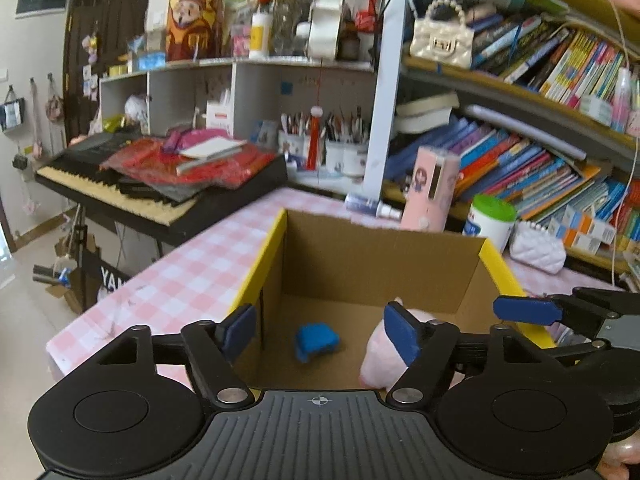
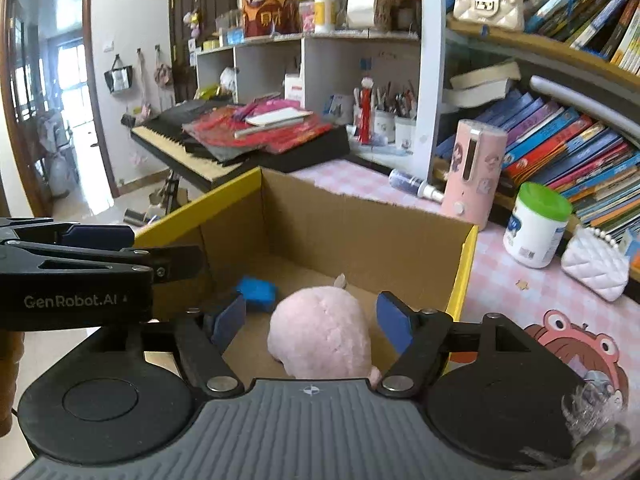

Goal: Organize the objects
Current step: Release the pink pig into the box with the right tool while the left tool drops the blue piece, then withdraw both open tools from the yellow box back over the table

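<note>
Left claw (image 1: 320,332): black frame, blue pads, grey ribbed base. Right claw (image 2: 312,320): same colours; white "GenRobot.AI" lettering shows on the black side of the left claw at the right wrist view's left edge.

Box (image 2: 360,216) ahead of both claws: brown cardboard inside, yellow outside.

Plush toy (image 2: 320,332) between right claw's pads: pale pink. Small object (image 1: 316,340) between left claw's pads: bright blue.

Tabletop (image 1: 188,276): pink-and-white check cloth.

Beyond box, right of right claw: pink cylinder (image 2: 476,168) w/ cartoon stickers; white tub (image 2: 536,228) w/ green lid; white quilted purse (image 2: 596,264) w/ pearl trim.

Keyboard (image 1: 120,196), far left of left claw: black, cream keys, red sheets on top.
</note>
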`<state>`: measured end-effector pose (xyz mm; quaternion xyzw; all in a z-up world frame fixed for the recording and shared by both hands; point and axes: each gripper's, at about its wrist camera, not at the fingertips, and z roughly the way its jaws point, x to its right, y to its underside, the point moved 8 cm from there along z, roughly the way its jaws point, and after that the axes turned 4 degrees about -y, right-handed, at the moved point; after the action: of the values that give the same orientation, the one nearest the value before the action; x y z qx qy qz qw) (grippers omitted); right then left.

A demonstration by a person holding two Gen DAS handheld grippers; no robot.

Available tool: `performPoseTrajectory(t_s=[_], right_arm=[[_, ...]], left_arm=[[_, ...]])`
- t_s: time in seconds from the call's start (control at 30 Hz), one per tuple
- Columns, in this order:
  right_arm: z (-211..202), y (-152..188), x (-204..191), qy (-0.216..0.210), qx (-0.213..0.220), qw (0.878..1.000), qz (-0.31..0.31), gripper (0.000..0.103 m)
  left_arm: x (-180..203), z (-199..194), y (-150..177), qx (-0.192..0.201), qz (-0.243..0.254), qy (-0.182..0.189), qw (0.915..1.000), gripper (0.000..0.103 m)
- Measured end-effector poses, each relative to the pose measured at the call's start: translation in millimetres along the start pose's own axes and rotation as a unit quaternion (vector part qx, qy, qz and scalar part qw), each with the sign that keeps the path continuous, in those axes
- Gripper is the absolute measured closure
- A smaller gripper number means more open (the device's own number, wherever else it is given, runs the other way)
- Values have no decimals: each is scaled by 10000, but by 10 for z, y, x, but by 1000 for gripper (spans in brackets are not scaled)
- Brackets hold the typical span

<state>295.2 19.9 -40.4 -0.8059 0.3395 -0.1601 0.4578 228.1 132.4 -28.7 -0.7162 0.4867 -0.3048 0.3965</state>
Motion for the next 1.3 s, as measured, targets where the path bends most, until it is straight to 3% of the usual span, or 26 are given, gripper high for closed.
performPoseTrajectory(t_s=[0.2,0.47,0.77,1.03,1.3], right_arm=[[-232,-23,-69,421,222,9988,72,29],[-510,61,-107,1066,374,9931,328,26],[-668,275,-257,1663,218,9843,552,17],[-710,614,-605,1721,-290,9815,787,13],[-863,827,-1016,1664,-438,9823,739,12]], left_arm=[[-74,-183,-38,238,-80,-27,9997,23],[-238,-357,42,278,-235,-88,9993,18],[-481,-570,271,157,-226,-212,9994,12],[-812,-779,639,-355,-275,-429,9981,10],[-985,-1016,872,-602,-153,-389,9973,10]])
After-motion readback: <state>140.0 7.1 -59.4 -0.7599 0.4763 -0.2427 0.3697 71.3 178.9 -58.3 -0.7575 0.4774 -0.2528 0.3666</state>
